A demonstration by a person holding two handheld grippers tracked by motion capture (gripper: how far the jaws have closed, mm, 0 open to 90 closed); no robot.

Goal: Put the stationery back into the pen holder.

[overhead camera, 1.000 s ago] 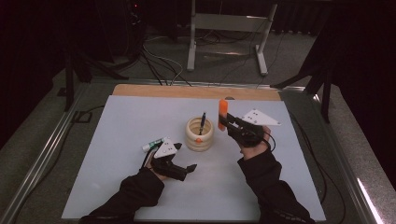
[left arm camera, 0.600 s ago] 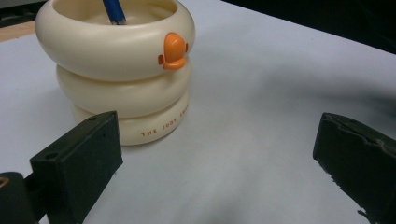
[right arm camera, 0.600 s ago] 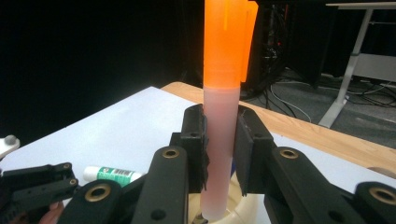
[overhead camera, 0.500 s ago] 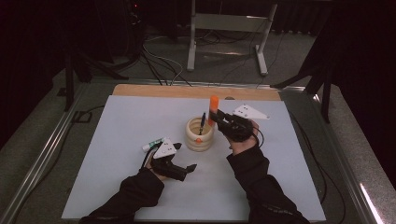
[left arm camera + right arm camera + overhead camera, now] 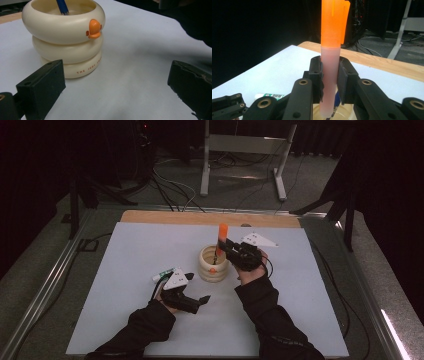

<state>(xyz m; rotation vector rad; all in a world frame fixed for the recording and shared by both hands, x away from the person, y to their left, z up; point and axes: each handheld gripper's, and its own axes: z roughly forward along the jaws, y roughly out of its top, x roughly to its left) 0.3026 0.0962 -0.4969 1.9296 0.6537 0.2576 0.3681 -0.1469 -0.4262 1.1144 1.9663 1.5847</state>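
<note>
On the table, high view: white mat (image 5: pixel 150 270) over a wooden board (image 5: pixel 210 218); cream holder (image 5: pixel 213 264) near the middle, a forearm in a dark sleeve on each side of it.
Right gripper (image 5: pixel 226 247), high view: just above the holder's rim, clamped on an orange marker (image 5: pixel 221 238) standing upright, cap end up, lower end at the holder's mouth.
Right gripper (image 5: pixel 329 75), own view: pads pressed on the pale barrel of the marker (image 5: pixel 331 50) from both sides; orange cap and clip above the jaws; barrel's lower end over the holder (image 5: pixel 347 112); blue pen (image 5: pixel 337 100) just behind the barrel.
Left gripper (image 5: pixel 200 301), high view: low over the mat, near the holder's front left, apart from it.
Left gripper (image 5: pixel 117 87), own view: jaws spread wide, nothing between them but bare mat.
Holder (image 5: pixel 65 37), left gripper view: three stacked rings, small orange duck bill on the top ring, faint orange lettering on the bottom ring, blue pen (image 5: pixel 62 6) leaning inside.
Green-and-white stick (image 5: pixel 162 274), high view: flat on the mat, just behind the left gripper.
Same stick (image 5: pixel 269 96), right gripper view: barcode label legible as stripes, lying beyond the jaws at lower left.
</note>
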